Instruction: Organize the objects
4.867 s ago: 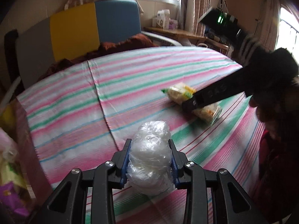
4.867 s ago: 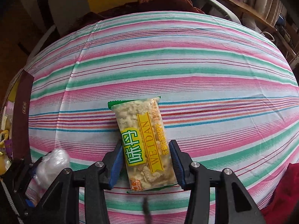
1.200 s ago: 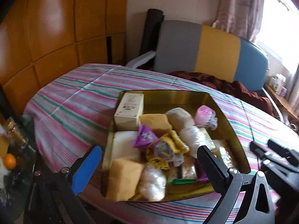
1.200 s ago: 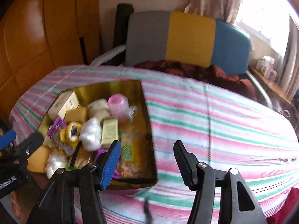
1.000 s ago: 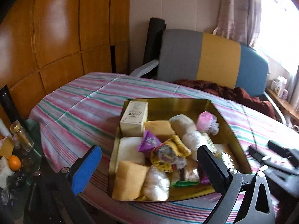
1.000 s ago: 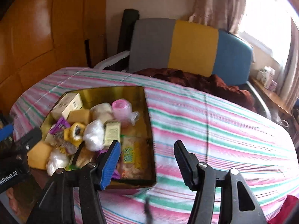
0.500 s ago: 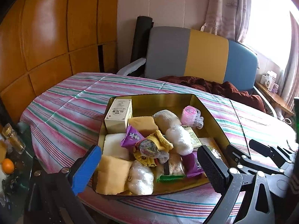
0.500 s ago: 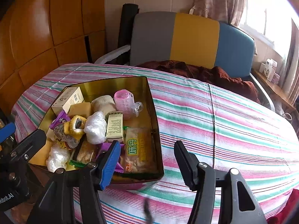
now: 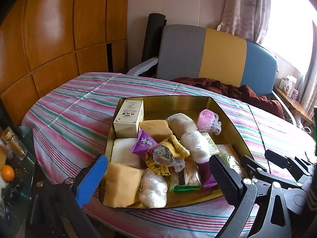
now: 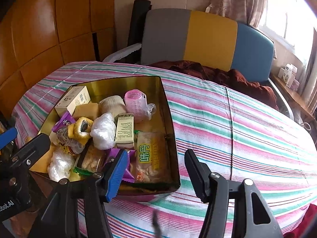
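Our left gripper (image 9: 158,175) wide and right gripper (image 10: 156,171) narrower, both empty, near the filled gold tin (image 10: 168,119).

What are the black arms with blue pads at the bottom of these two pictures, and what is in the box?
They are two hand-held grippers; a person carries one in each hand, and each has a camera looking along its fingers. One picture is from the left gripper, the other from the right gripper. Both are open and hold nothing. On the striped tablecloth stands a gold tin box full of small things: a white carton, a pink roller, white plastic bundles, a snack packet. Behind is a colourful chair.
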A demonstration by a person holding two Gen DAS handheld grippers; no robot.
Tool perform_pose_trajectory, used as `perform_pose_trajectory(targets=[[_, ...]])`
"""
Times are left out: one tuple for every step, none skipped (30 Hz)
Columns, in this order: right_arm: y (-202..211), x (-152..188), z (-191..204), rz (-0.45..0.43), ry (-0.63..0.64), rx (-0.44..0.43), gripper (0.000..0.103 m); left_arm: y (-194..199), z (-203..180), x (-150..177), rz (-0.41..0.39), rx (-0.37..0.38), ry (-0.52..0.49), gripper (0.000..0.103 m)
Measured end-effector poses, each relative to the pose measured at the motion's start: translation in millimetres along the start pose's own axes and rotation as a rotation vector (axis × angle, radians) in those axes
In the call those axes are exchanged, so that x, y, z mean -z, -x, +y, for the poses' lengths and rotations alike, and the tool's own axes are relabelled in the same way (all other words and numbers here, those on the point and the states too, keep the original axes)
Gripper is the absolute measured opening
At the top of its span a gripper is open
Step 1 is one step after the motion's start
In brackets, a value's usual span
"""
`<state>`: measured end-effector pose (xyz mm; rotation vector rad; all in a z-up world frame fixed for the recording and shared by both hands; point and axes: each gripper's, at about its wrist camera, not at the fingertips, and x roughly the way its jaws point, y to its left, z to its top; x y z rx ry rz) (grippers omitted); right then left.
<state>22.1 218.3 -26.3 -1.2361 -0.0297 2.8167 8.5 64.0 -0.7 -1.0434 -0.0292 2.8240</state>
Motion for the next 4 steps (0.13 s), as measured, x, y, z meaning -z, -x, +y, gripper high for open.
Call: perform_pose_trajectory(targets=[[-0.5, 0.2, 0.3, 0.001, 0.001, -0.001, 0.06, -0.8, 0.6, 0.0, 0.003, 0.002, 0.003, 0.103], [-0.8, 0.3, 0.2, 0.002, 0.001, -0.002, 0.06, -1.4, 1.1, 0.2, 0.007, 0.002, 0.004, 0.103], [-1.1, 0.3, 0.1, 0.003, 0.0, -0.004, 0.06, -2.4, 1.4, 0.2, 0.01, 0.002, 0.005, 0.103], [-1.3, 0.7, 0.1, 0.004, 0.001, -0.004, 0.06, -3.3, 1.5, 0.4, 0.015, 0.005, 0.005, 0.103]])
